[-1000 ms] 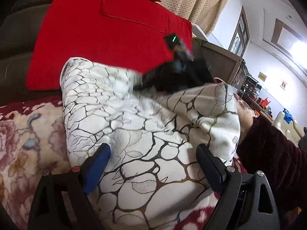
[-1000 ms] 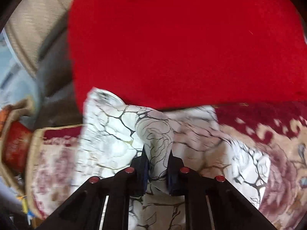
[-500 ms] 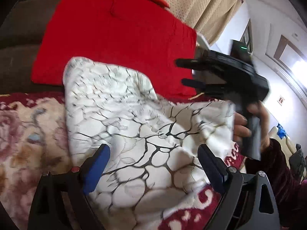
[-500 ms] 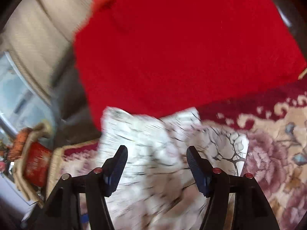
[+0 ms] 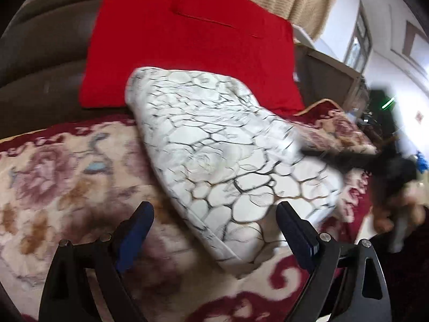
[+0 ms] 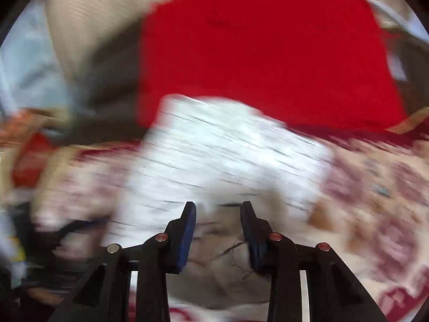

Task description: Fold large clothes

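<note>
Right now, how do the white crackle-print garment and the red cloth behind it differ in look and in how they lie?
The white garment carries a dark web of crack lines; the red cloth is plain. The white garment lies as a folded bundle on the floral blanket; the red cloth is spread flat over the dark backrest beyond it. The white garment looks thick and layered, the red cloth thin. Neither gripper holds either one.

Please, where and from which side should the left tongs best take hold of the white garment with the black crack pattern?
Probably the near corner of the white garment, approached from the front edge. That folded edge points toward the open left tongs and lifts slightly off the floral blanket, so a finger could slide under.
</note>
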Demonstrator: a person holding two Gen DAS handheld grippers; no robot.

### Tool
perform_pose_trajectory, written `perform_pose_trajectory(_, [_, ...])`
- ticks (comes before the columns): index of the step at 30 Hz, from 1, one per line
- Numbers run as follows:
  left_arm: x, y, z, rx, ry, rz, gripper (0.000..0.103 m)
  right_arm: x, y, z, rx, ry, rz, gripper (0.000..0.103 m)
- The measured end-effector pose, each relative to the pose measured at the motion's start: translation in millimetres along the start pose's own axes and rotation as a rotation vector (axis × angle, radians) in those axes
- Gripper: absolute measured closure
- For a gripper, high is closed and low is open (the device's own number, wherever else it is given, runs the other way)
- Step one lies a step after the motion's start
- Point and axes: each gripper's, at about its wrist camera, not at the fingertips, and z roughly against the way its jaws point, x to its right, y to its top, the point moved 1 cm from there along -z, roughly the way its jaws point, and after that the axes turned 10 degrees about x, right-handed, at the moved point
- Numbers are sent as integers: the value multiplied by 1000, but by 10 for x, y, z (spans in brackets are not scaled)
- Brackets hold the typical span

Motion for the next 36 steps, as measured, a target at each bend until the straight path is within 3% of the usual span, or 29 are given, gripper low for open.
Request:
perform_pose_trajectory(3, [112,-36,-157,-42,-4,-18,8,303,-113,-178,-63,65,-152,59])
perform_pose_trajectory(6, [81,-38,-266,-72,-27,28,5,295,-160,-276,-34,42,-82,50])
perform_pose_trajectory(8, [64,-29,-264,-77,-39,47,5,390,-154,-304,-36,60,-122,44])
perform_pose_trajectory(9, [70,-36,-244,-77,-42,51,5,461,-141,-330,-57,56,-156,30])
perform_pose_trajectory(12, [55,-50,-202,-66,-51,46,5,720,-146,-340,-120,183,-362,28])
perform_pose_trajectory(15, [36,-63,-220,-74,-56,50,4,809,18,-250,-75,276,-418,26])
perform_pose_trajectory(18, [72,-49,-282,-80,-56,32,4,925,266,-239,-12,299,-464,26])
perform_pose_trajectory(20, [71,-49,-283,-80,-60,29,3,1073,396,-352,3,244,-502,26])
perform_pose_trajectory(22, [58,-41,-301,-81,-63,30,3,1290,431,-604,-25,211,-596,26])
perform_pose_trajectory(24, [62,-45,-309,-97,-63,10,3,1428,410,-853,-78,246,-714,25])
perform_pose_trajectory(30, [63,-37,-357,-99,-66,11,1,1190,600,-1198,-102,301,-667,25])
perform_pose_trajectory(32, [63,-39,-372,-100,-66,12,1,1127,590,-1180,-92,345,-683,34])
perform_pose_trajectory(34, [70,-47,-371,-102,-67,13,1,1021,626,-1215,-124,390,-658,76])
perform_pose_trajectory(36, [78,-56,-382,-103,-66,16,1,870,659,-1225,-140,406,-607,77])
